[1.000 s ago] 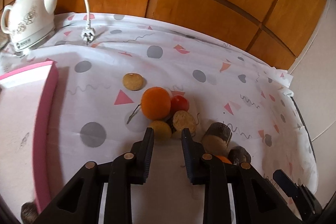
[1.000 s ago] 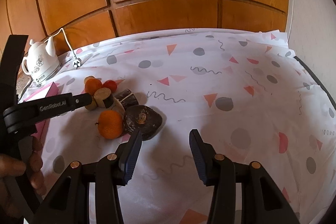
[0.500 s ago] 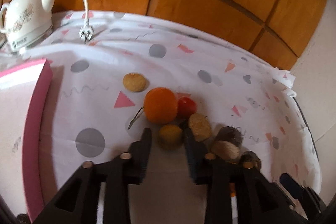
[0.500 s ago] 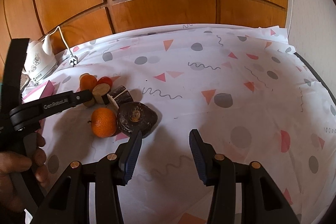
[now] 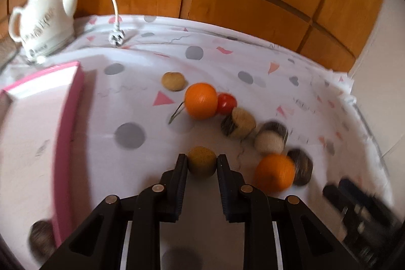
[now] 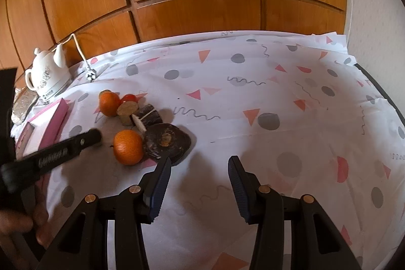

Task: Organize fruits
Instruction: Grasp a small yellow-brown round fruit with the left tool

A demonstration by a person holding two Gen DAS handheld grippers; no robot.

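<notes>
Fingers, left wrist view: left gripper (image 5: 202, 163) has just closed on a small yellow-brown fruit (image 5: 201, 161), a pad against each side, the fruit right out at the tips.
Slip risk: held so near the tips, I'd say the round fruit could squirt forward once lifted.
Pile nearby: an orange (image 5: 201, 104), a red tomato (image 5: 226, 103) and a second orange (image 5: 275, 175) lie close; a careless swing could set them rolling.
Likely goal: the pink box (image 5: 68, 133) sits to the left; clipping its wall is possible.
Fingers, right wrist view: right gripper (image 6: 200, 168) is partly open, holding nothing, above the cloth (image 6: 253, 98).
Crowding: a dark round fruit (image 6: 165, 142) sits just beyond its left finger and could get nudged.
</notes>
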